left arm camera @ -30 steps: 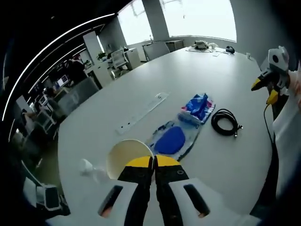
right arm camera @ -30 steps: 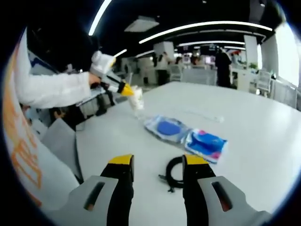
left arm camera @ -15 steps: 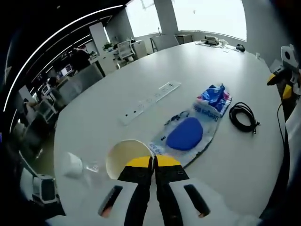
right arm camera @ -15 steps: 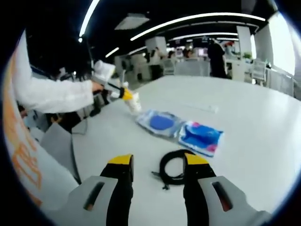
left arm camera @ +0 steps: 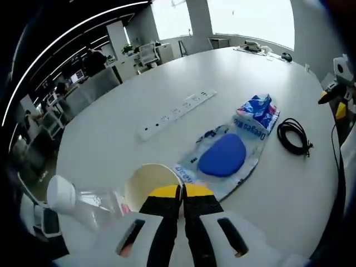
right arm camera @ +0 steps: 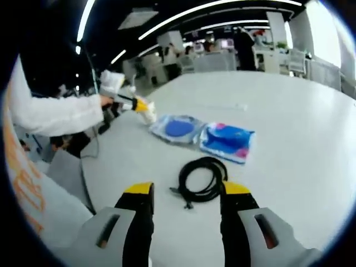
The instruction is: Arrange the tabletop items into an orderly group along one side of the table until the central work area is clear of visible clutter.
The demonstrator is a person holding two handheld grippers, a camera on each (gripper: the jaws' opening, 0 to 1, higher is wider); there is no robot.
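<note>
- Your left gripper (left arm camera: 181,192) has its jaws clenched on the rim of the cup (left arm camera: 149,183), the same grip as a second ago. The cup is pale and open-mouthed, its cream inside turned toward you just left of the yellow tips.
- Left of those jaws, a clear bottle (left arm camera: 83,199) with a white cap has come closer into view than it was a second ago; the cup looks carried toward it, which suggests you are gathering things at this edge of the table (left arm camera: 167,83).
- Ahead and right of the left jaws lies a clear bag (left arm camera: 222,158) with a blue pad inside. Beyond it is a blue-and-pink packet (left arm camera: 257,109), and the black cable (left arm camera: 293,136) is coiled further right. A white power strip (left arm camera: 177,113) sits ahead, well apart from the cup.
- Your right gripper (right arm camera: 186,192) has its jaws released and empty. The cable (right arm camera: 203,178) now lies just ahead between them, nearer than a second ago, so it looks like your next pick.
- In the right gripper view, the left gripper (right arm camera: 139,105) holds the cup (right arm camera: 148,115) far left of the right jaws, beside the bag (right arm camera: 177,128) and packet (right arm camera: 227,140).
- The centre is not yet cleared; bag, packet, cable and strip all lie spread out.
</note>
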